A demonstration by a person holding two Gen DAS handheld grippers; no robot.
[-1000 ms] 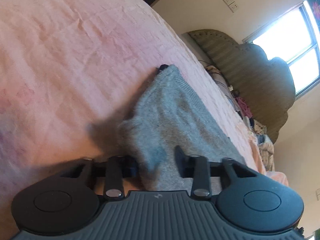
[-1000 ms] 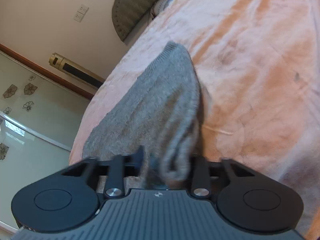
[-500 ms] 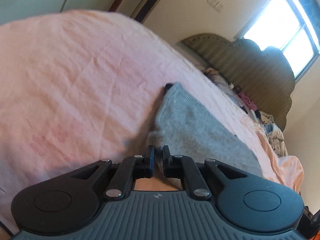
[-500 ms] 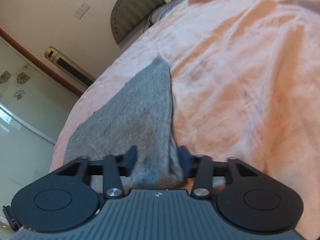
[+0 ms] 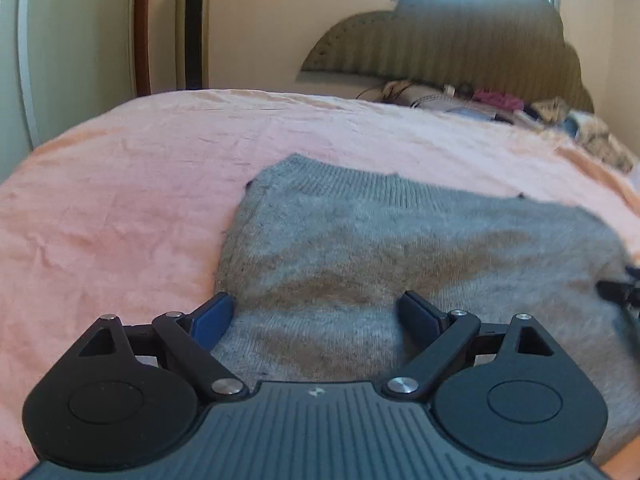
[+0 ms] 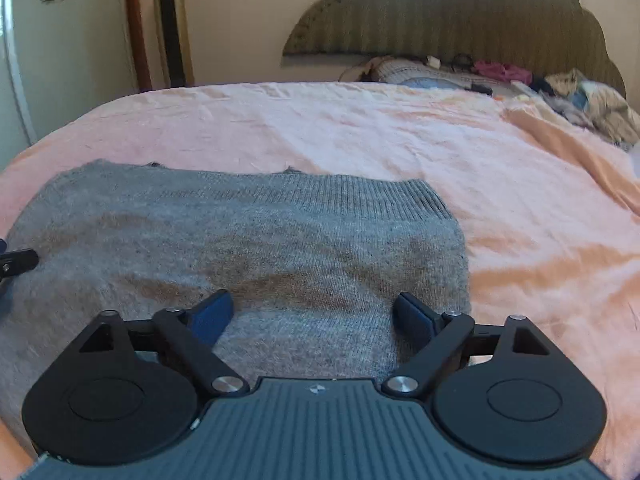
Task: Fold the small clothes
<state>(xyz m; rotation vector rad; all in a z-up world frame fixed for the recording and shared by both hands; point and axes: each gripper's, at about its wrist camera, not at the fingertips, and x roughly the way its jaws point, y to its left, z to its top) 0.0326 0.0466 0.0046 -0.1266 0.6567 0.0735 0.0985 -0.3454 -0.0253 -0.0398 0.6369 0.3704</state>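
1. Left claw [image 5: 316, 312]: jaws spread wide, having just been opening; nothing pinched. The blue-faced fingers [image 5: 212, 316] stand apart over the near-left part of the garment, whose knit shows between them but is not pressed. A second ago this claw held a bunched fold of the same cloth, tilted on its side; it now sits level.

2. Right claw [image 6: 312, 312]: jaws likewise spread, just opened; nothing gripped. Its fingers [image 6: 412, 314] straddle the near-right part of the garment, pads clear of the cloth. Half a second ago a hanging edge of knit sat between them; that edge now lies released.

3. Grey knit garment [image 5: 400, 248]: small sweater-like piece, lying flat on the bed, its ribbed band [image 6: 360, 196] at the far edge, towards the headboard. It sits towards the bed's near edge and left side, with both claws at its near edge. Formerly lifted and draped, now a flat, roughly rectangular layer.

4. Pink bed cover [image 6: 400, 132]: wrinkled, carries the garment; bare towards the far and right edges.

5. Padded headboard [image 5: 460, 36]: at the far edge, with a heap of mixed clothes [image 6: 560, 92] at the far-right corner.

6. Tall gold-and-black unit [image 5: 192, 20]: upright by the wall beyond the bed's far-left corner.

7. Assessment: both releases together suggest one fold has been laid down. The garment looks wide enough for a further fold; whether one is needed cannot be told.
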